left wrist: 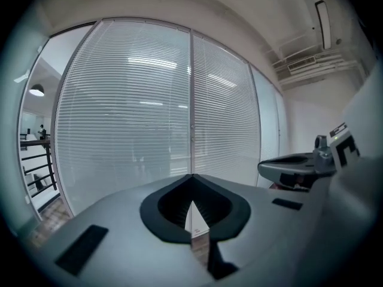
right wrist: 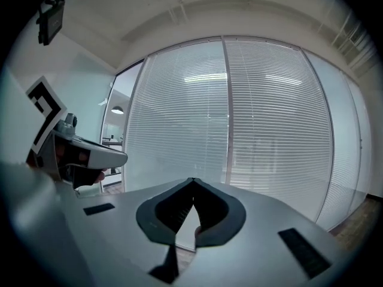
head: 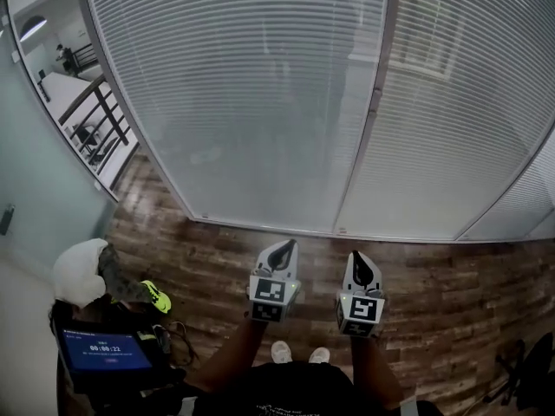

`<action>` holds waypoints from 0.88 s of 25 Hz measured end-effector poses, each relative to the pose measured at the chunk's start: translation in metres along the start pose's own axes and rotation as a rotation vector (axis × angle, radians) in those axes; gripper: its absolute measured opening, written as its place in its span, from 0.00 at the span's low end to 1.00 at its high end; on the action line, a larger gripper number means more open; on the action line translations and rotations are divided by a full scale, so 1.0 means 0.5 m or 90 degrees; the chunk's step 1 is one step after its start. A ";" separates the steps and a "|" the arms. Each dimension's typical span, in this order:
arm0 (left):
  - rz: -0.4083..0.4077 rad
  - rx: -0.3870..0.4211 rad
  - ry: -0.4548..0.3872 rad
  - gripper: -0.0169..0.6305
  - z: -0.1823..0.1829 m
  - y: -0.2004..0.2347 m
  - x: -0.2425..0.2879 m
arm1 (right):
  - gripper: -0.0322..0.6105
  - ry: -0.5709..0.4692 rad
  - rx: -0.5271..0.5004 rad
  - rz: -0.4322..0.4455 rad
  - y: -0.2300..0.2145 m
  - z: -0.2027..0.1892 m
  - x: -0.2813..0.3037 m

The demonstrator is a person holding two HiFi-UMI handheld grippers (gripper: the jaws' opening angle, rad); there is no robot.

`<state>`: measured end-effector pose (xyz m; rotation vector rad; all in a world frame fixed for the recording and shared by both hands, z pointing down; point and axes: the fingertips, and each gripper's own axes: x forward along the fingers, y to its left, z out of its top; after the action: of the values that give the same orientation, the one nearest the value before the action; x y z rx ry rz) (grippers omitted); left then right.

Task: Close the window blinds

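Nearest to me, a dark tablet with a glowing blue screen (head: 106, 352) is lying low on my left, and a pair of white shoes (head: 281, 351) is showing on the brown wood-plank floor (head: 451, 284). I am holding both tools side by side, a little apart, above that floor. The left claw (head: 284, 244) is sitting with its jaws pressed together at the tips and nothing is lying between them. The right claw (head: 358, 256) is resting the same way, tips meeting and empty. Both are pointing toward the window and touching nothing. Beyond them, the white horizontal-slat window blinds (head: 260, 102) are hanging down the full height of the glass panels to the floor line, well clear of both claws, and a grey upright frame post (head: 375, 102) is dividing them. Faint shapes are showing through the slats.
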<state>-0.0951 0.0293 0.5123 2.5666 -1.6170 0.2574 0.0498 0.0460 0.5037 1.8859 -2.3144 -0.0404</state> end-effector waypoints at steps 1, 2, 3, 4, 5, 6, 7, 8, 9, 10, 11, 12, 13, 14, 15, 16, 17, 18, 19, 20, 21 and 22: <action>0.004 0.003 -0.004 0.02 0.005 -0.007 -0.007 | 0.05 -0.009 -0.004 0.010 0.001 0.004 -0.005; 0.008 0.002 -0.008 0.02 0.009 -0.016 -0.013 | 0.05 -0.014 -0.007 0.019 0.002 0.003 -0.010; 0.012 -0.001 -0.009 0.02 0.010 -0.024 -0.016 | 0.05 -0.015 -0.005 0.028 0.003 0.000 -0.014; 0.015 -0.002 -0.011 0.01 0.011 -0.028 -0.015 | 0.05 -0.014 0.001 0.037 0.007 -0.001 -0.015; 0.019 -0.002 -0.015 0.01 0.010 -0.029 -0.012 | 0.05 -0.012 0.011 0.042 0.013 0.005 -0.016; 0.023 0.001 -0.017 0.02 0.012 -0.027 -0.009 | 0.05 -0.010 0.019 0.046 0.020 0.017 -0.016; 0.026 0.003 -0.020 0.02 0.016 -0.024 -0.006 | 0.05 -0.011 0.018 0.050 0.026 0.024 -0.014; 0.026 0.002 -0.022 0.02 0.023 -0.022 -0.003 | 0.05 -0.016 0.009 0.056 0.029 0.024 -0.009; 0.027 0.003 -0.024 0.01 0.030 -0.021 -0.001 | 0.05 -0.021 -0.001 0.063 0.030 0.019 -0.004; 0.031 0.009 -0.023 0.01 0.035 -0.018 0.000 | 0.05 -0.023 -0.007 0.065 0.030 0.017 0.000; 0.038 0.017 -0.020 0.01 0.037 -0.013 -0.001 | 0.05 -0.023 -0.010 0.063 0.028 0.018 0.002; 0.045 0.024 -0.016 0.02 0.038 -0.009 -0.004 | 0.05 -0.021 -0.011 0.060 0.025 0.019 0.002; 0.052 0.029 -0.011 0.01 0.037 -0.006 -0.008 | 0.05 -0.017 -0.011 0.057 0.023 0.017 0.002; 0.056 0.030 -0.008 0.01 0.034 -0.004 -0.010 | 0.05 -0.014 -0.007 0.056 0.020 0.014 0.001; 0.057 0.028 -0.006 0.01 0.029 -0.003 -0.012 | 0.05 -0.012 0.002 0.055 0.019 0.016 0.000; 0.058 0.024 -0.003 0.02 0.023 -0.003 -0.011 | 0.05 -0.013 0.007 0.053 0.018 0.021 -0.002; 0.058 0.022 0.002 0.01 0.020 -0.003 -0.010 | 0.05 -0.014 0.006 0.049 0.015 0.025 -0.003; 0.059 0.021 0.007 0.02 0.019 -0.003 -0.008 | 0.05 -0.015 0.006 0.045 0.013 0.030 -0.004; 0.057 0.020 0.008 0.02 0.019 -0.004 -0.005 | 0.05 -0.016 0.009 0.042 0.012 0.036 -0.006; 0.056 0.020 0.008 0.01 0.022 -0.006 -0.004 | 0.05 -0.019 0.004 0.043 0.012 0.036 -0.006; 0.058 0.022 0.008 0.01 0.025 -0.006 -0.004 | 0.05 -0.023 -0.009 0.045 0.011 0.031 -0.003; 0.060 0.025 0.007 0.01 0.029 -0.005 -0.004 | 0.05 -0.024 -0.016 0.046 0.011 0.029 -0.002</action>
<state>-0.0925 0.0297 0.4979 2.5157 -1.7476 0.3130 0.0424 0.0469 0.4899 1.8039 -2.3933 -0.0971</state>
